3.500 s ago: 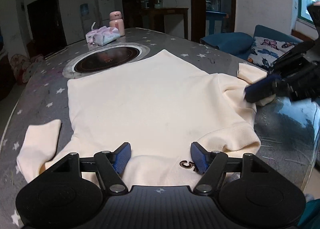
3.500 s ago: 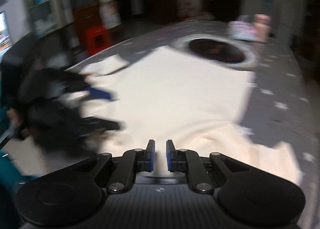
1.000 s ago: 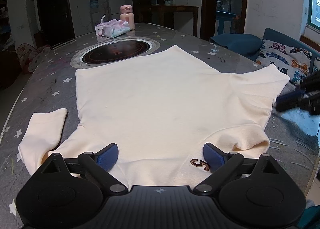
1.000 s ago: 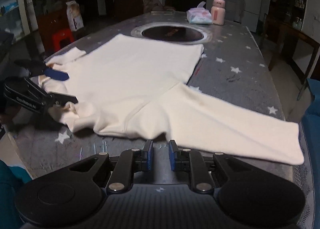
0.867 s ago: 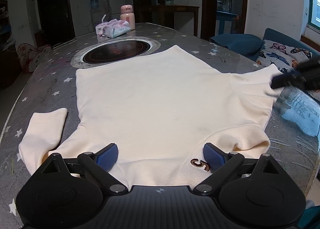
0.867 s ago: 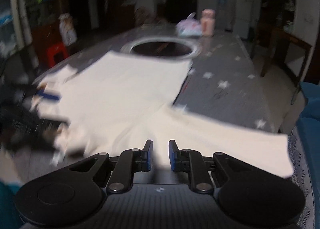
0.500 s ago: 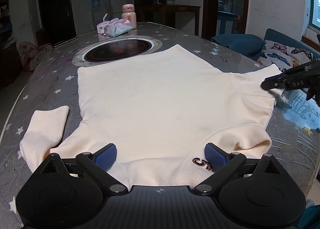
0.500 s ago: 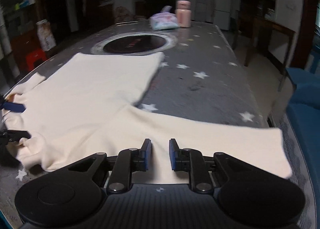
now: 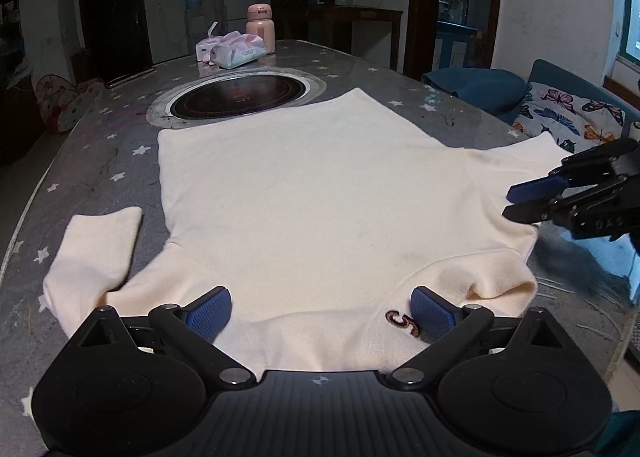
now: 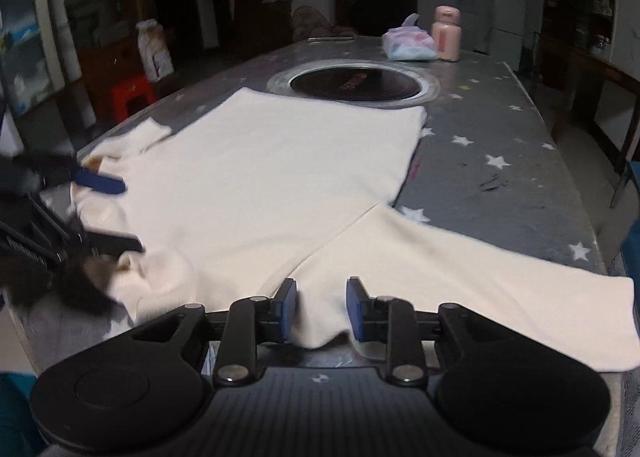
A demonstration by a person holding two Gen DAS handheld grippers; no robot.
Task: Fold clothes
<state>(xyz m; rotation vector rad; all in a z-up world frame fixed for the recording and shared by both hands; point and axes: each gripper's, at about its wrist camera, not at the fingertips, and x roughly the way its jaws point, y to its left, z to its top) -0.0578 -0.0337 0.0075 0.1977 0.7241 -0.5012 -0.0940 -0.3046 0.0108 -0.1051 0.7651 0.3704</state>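
Note:
A cream sweater (image 9: 320, 197) lies flat, front down, on the grey starred table (image 9: 100, 145). My left gripper (image 9: 320, 313) stands wide open over the collar edge beside a small embroidered mark (image 9: 402, 322), and nothing is pinched. The sweater's left sleeve (image 9: 96, 249) is bent back on itself. In the right wrist view the other sleeve (image 10: 480, 277) stretches out to the right. My right gripper (image 10: 322, 307) sits at that sleeve's near edge by the armpit. Its jaws are opening, and a hump of sleeve cloth lies between the pads without being pressed. The right gripper (image 9: 510, 203) also shows at the sweater's right shoulder.
A round recessed hob (image 9: 240, 95) lies beyond the hem. Behind it stand a tissue pack (image 9: 236, 49) and a pink bottle (image 9: 260, 27). A blue sofa with a butterfly cushion (image 9: 568, 113) is off the table's right side. A red stool (image 10: 132, 95) is on the floor.
The right gripper has shifted in along the sleeve toward the sweater's shoulder, and its jaws have widened. The left gripper and the sweater's body have stayed put.

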